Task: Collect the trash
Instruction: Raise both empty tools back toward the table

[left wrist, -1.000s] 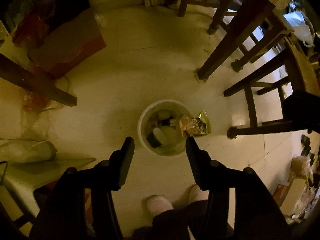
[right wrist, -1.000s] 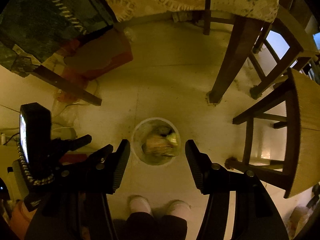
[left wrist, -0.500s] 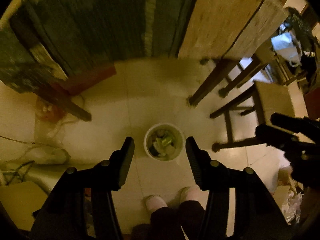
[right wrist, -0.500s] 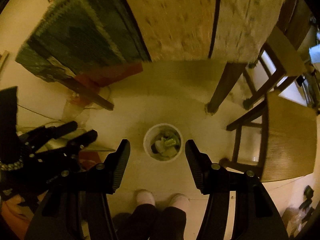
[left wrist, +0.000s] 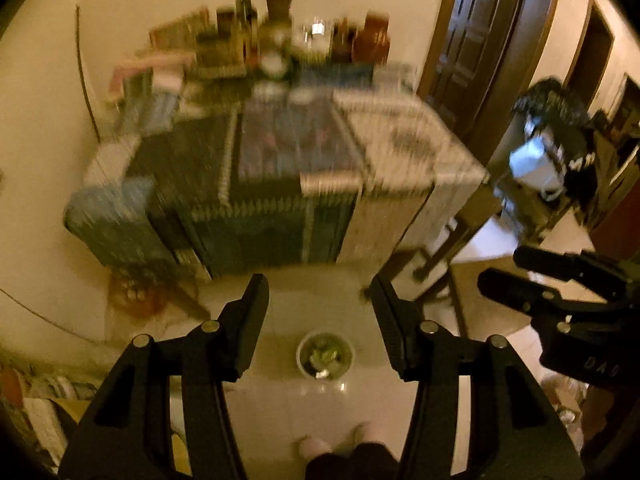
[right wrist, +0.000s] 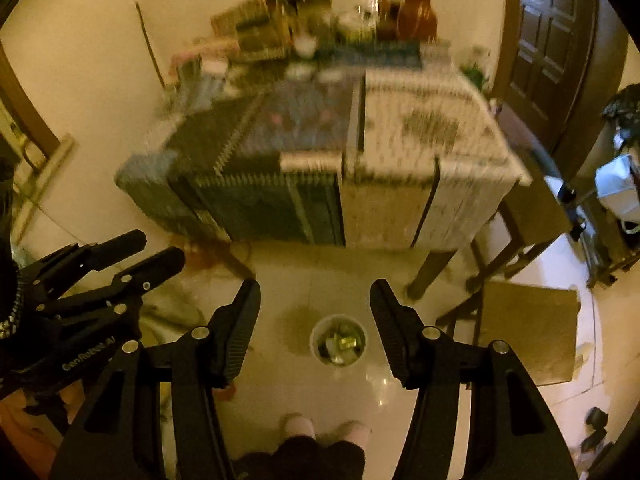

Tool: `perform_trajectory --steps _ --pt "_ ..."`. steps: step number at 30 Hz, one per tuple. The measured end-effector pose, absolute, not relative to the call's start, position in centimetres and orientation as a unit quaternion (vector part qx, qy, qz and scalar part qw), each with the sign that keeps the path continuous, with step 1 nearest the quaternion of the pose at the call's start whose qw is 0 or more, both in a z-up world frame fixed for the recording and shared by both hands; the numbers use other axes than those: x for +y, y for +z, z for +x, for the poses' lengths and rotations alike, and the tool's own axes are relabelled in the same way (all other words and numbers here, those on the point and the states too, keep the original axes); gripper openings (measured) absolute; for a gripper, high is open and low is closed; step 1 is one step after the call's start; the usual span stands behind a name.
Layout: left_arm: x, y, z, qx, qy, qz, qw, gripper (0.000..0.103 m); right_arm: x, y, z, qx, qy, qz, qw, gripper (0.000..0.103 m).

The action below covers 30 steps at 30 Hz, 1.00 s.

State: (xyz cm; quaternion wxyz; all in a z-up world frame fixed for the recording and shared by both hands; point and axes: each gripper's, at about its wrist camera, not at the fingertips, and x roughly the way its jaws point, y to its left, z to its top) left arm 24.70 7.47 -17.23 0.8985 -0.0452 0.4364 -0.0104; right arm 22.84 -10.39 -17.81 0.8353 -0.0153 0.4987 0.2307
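Left tool [left wrist: 320, 292] held high, angled steeply down at floor [left wrist: 280, 304]; fingers parted, nothing between them. Right tool [right wrist: 314, 294] in same pose beside it, fingers likewise apart and empty. Each tool shows at other camera's side edge (left one bears lettering). Trash bin [right wrist: 339, 341], round and pale, stands on floor below, framed between fingers in both views, filled with scraps. Person's feet [right wrist: 324, 428] just short of bin. Cloth-covered tabletop [right wrist: 400, 132] beyond, bottles [right wrist: 416, 12] along its far edge, blurred.
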Motion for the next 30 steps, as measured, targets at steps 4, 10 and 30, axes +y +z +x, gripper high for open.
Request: perform_trajectory --steps 4,10,30 --pt "8.3 -11.2 23.2 0.391 -0.008 -0.05 0.919 0.052 -10.6 -12.1 21.4 0.454 0.232 -0.004 0.86 0.053" --pt "9.6 -4.1 20.6 0.323 -0.006 -0.054 0.945 0.052 -10.6 -4.3 19.1 0.37 0.228 -0.002 0.901 0.053" --pt "13.1 2.1 20.5 0.214 0.049 -0.049 0.974 0.099 -9.6 1.1 20.6 0.254 0.19 -0.011 0.948 0.091"
